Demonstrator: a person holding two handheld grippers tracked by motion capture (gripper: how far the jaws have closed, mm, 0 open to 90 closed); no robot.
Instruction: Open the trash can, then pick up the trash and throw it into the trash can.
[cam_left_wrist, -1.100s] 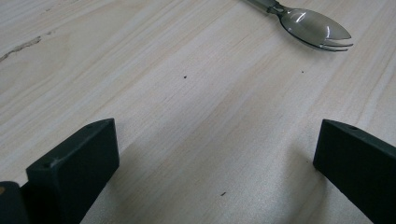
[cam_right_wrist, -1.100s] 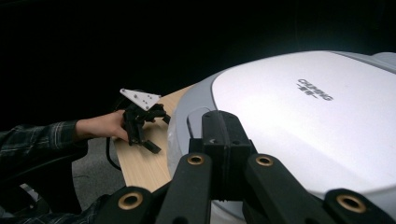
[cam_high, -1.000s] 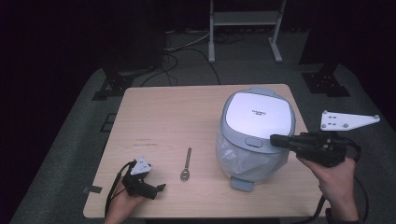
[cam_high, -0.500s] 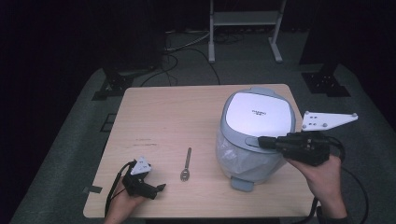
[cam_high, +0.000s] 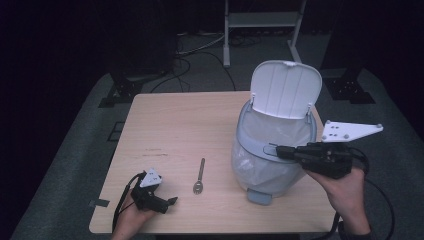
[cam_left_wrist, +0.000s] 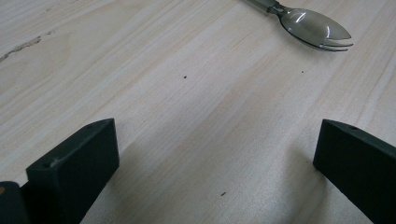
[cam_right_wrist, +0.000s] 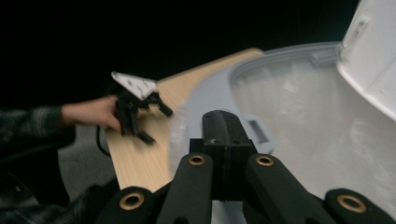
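Wooden table, pale, bounded on all sides by dark carpeted floor; broad bare stretch across its left and far parts, free for moving. Beyond the far edge, a white stand frame and cables on the floor, well clear of the top.

On the right half of the table, a grey bin with a clear liner, standing near the right and near edges; little free surface left on those two sides. White lid swung up and standing upright at the far rim, mouth open. At the base, toward the near side, a pedal-like tab.

Right gripper held by a hand from the right, fingers brought together at the bin's near rim, gripping nothing visible; from above, touching the rim or just over it, cannot tell. From the right gripper view, the closed fingers lined up over the grey rim, liner interior to the right, lid at the top right corner; same view blurred, also catching the other hand and gripper farther off at the table's edge.

Left gripper low at the near left corner, just inside the near edge. Left gripper view: fingers spread wide, holding nothing, bare wood between them.

Metal spork lying flat between the left gripper and the bin, apart from both, tined end toward the near side; tines plain only up close.
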